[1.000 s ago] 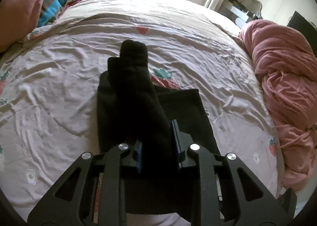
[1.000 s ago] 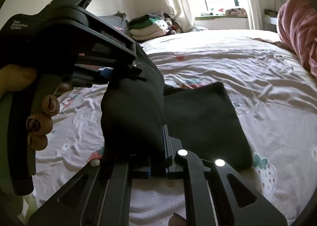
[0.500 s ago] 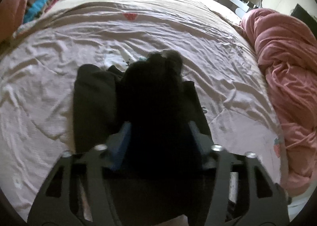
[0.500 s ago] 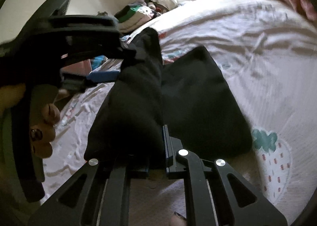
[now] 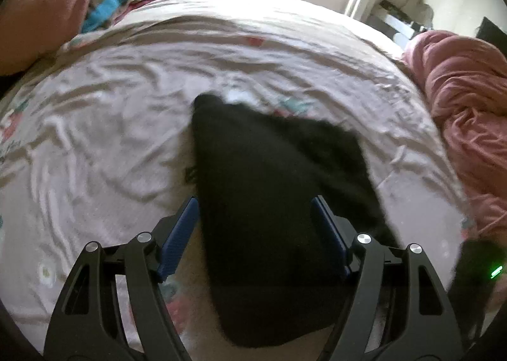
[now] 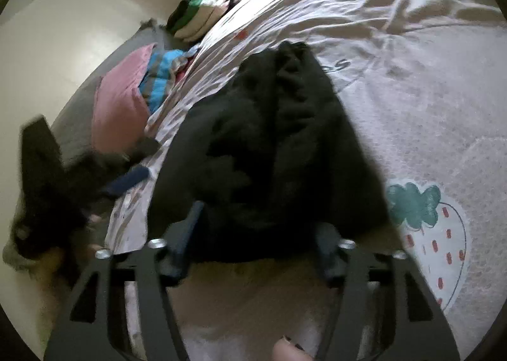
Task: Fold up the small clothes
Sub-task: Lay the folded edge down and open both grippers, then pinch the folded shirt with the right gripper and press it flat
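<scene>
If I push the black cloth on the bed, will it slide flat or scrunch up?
Probably scrunch. The black cloth lies in soft, uneven folds, so it looks floppy, not stiff. It seems light: it slumps over the wrinkled sheet without sinking in. The fuzzy surface would likely catch rather than slide.

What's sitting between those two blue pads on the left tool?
The black garment, lying on the bedsheet, fills the gap between the left gripper's just-opened jaws; the left wrist view shows it.
</scene>
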{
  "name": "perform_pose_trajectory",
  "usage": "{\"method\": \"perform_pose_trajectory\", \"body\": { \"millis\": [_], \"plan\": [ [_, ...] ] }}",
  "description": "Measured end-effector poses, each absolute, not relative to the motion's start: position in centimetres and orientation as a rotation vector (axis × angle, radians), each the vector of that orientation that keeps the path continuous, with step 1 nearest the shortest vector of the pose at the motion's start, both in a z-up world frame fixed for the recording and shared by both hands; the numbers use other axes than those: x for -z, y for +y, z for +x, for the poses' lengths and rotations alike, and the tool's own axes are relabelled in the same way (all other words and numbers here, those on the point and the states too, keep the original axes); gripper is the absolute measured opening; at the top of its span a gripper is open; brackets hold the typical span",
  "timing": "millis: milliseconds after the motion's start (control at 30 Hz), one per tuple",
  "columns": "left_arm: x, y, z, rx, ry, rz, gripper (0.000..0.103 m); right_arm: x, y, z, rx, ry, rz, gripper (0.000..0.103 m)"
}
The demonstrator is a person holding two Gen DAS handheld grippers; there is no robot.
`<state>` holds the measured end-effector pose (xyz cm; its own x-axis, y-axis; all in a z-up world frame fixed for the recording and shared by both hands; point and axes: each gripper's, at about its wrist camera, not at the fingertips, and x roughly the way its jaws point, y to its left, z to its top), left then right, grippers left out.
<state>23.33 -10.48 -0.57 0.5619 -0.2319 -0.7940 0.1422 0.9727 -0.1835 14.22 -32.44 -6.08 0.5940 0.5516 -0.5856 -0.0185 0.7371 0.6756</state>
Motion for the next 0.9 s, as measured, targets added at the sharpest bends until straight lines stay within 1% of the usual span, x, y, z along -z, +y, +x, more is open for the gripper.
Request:
{"method": "perform_pose_trajectory", "body": {
  "millis": [33,67,133,300,367,433,500,533,567,633,733,800,900],
  "plan": [
    [1.3,-10.0,23.0,0.215,0.956,-0.102,0.065,5.6,-32.7,13.9,-0.356,0.875,0.672,0.071],
    [1.8,-9.7,22.8,0.213,0.962,-0.104,0.065,4.8,-32.9,13.6,-0.343,0.855,0.664,0.074],
    [2.8,-9.4,22.5,0.218,0.972,-0.119,0.069,4.0,-33.3,13.9,-0.343,0.847,0.649,0.082],
    [2.8,-9.0,21.9,0.235,0.958,-0.14,0.069,3.8,-33.6,18.6,-0.404,0.934,0.637,0.083],
    [2.8,-9.1,21.6,0.236,0.956,-0.129,0.069,4.4,-33.6,20.6,-0.409,0.973,0.612,0.079],
    [2.7,-9.1,21.3,0.24,0.956,-0.128,0.069,4.9,-33.8,22.0,-0.403,1.005,0.601,0.063],
    [2.8,-9.1,21.3,0.242,0.956,-0.126,0.069,5.2,-34.1,23.3,-0.398,1.014,0.593,0.056],
    [2.8,-9.1,21.3,0.243,0.956,-0.124,0.069,5.2,-34.0,23.8,-0.402,1.018,0.583,0.046],
    [2.7,-9.2,21.3,0.244,0.956,-0.125,0.069,5.1,-33.8,24.2,-0.404,1.018,0.566,0.043],
    [2.7,-9.2,21.3,0.243,0.955,-0.124,0.069,4.6,-33.4,24.3,-0.42,1.009,0.524,0.029],
    [2.6,-9.4,21.3,0.24,0.954,-0.115,0.069,3.0,-32.0,24.0,-0.401,0.945,0.36,0.019],
    [2.5,-9.5,21.3,0.236,0.954,-0.111,0.069,1.8,-31.1,23.4,-0.389,0.888,0.269,0.016],
    [2.0,-9.6,21.1,0.244,0.947,-0.109,0.069,-0.2,-31.2,22.7,-0.406,0.801,0.235,0.015]
  ]
}}
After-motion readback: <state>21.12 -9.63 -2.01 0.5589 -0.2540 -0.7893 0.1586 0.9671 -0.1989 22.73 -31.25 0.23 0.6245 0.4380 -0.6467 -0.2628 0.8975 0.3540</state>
